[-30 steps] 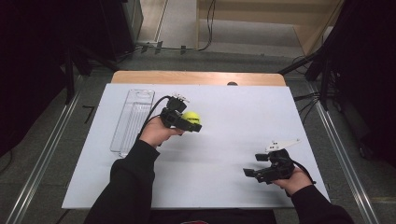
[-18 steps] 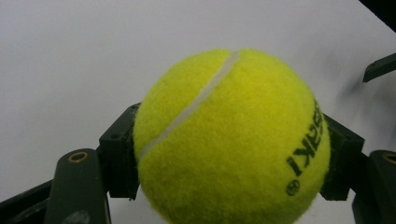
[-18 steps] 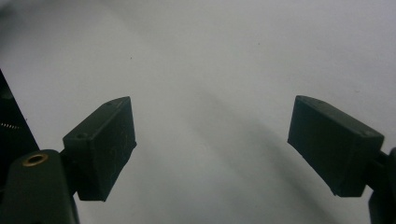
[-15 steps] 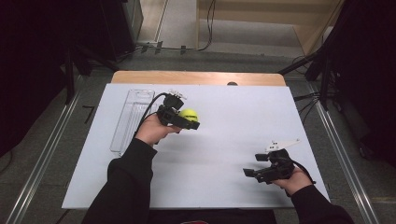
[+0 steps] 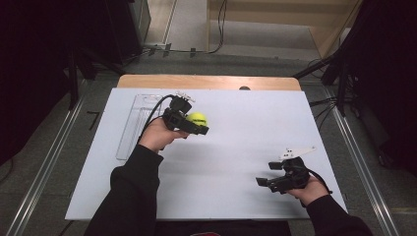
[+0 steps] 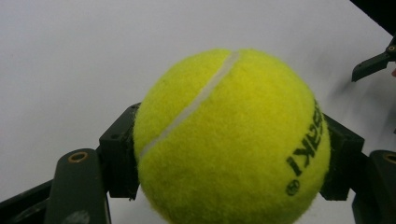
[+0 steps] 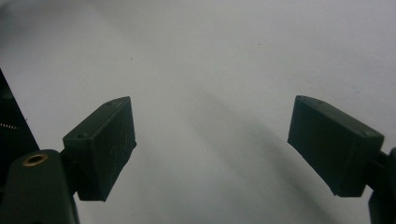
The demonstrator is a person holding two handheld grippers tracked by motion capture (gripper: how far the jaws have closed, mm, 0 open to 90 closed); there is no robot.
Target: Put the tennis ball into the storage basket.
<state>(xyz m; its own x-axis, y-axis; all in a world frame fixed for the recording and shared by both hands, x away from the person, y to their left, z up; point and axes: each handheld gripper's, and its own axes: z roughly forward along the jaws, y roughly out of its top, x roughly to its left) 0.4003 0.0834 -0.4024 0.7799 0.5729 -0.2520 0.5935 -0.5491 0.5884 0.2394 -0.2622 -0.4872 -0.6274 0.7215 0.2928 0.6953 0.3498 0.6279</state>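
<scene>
Holding: the left gripper (image 5: 196, 127) has its jaws clamped on a yellow tennis ball (image 5: 197, 118), one black pad on each side of it, as the left gripper view shows (image 6: 229, 140).
Ball's place: lifted above the white worktop (image 5: 236, 147), over its far-left part, just right of a clear plastic tray (image 5: 129, 129) that lies along the left edge.
Right gripper: it (image 5: 268, 178) hovers low near the near-right corner, jaws spread wide apart with nothing between them (image 7: 212, 140).
Handling: the ball looks light, felt-covered and springy; the nap should give the pads good friction, but the round shape may roll out if squeezed off-centre.
Where to grip: across the widest middle, pads opposite each other, as now; a firm but not crushing squeeze seems enough.
Fragility: low, I judge; a drop would only make it bounce and roll away across the smooth worktop.
Container: the tray is long, narrow and see-through; it looks empty, though its transparency makes that hard to tell for certain.
</scene>
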